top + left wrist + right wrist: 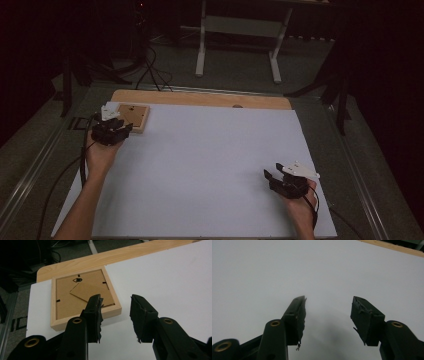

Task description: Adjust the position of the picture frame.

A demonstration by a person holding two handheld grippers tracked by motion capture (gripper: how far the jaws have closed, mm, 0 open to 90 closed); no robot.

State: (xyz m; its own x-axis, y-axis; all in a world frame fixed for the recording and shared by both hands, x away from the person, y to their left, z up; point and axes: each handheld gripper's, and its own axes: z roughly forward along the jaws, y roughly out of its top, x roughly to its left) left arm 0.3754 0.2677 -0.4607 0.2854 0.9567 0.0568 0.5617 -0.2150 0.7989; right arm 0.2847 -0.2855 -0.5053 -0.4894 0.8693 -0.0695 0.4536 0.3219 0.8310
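At the white sheet's far-left corner, the empty, half-open left gripper nears a face-down wooden picture frame: light, stiff, probably glazed, best gripped across its near rail.

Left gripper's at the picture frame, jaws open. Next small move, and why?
Probably ease the left gripper a little further toward the picture frame so its near corner sits between the jaws, then close. The frame lies back-side up on the white sheet; one jaw overlaps its near edge, the other stands beside it, gripping nothing.
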